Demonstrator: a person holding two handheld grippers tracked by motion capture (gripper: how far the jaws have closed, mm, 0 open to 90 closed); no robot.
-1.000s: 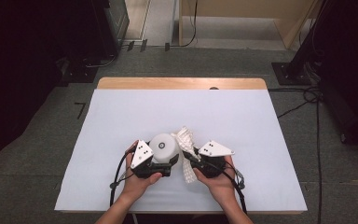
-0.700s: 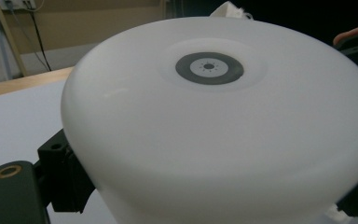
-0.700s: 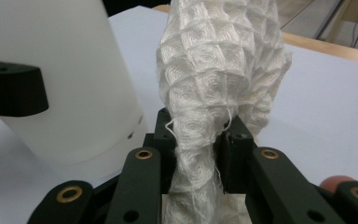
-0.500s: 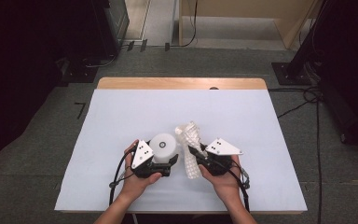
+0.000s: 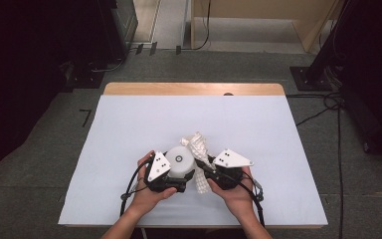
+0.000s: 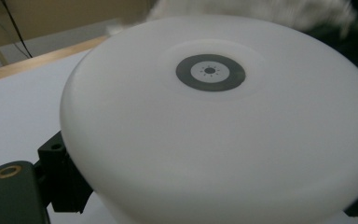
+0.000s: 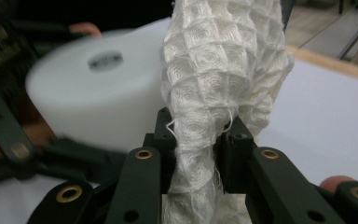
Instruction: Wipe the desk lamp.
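High view: left gripper (image 5: 186, 175) clamps white round lamp (image 5: 179, 162) near tabletop (image 5: 129, 119) front edge; right gripper (image 5: 202, 168) pinches waffle cloth (image 5: 197, 145), cloth just beside lamp's right flank.

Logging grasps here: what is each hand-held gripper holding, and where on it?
Right hand-held gripper pinches the white waffle-weave cloth at a bunched fold. Left hand-held gripper clasps the round white lamp by its sides.
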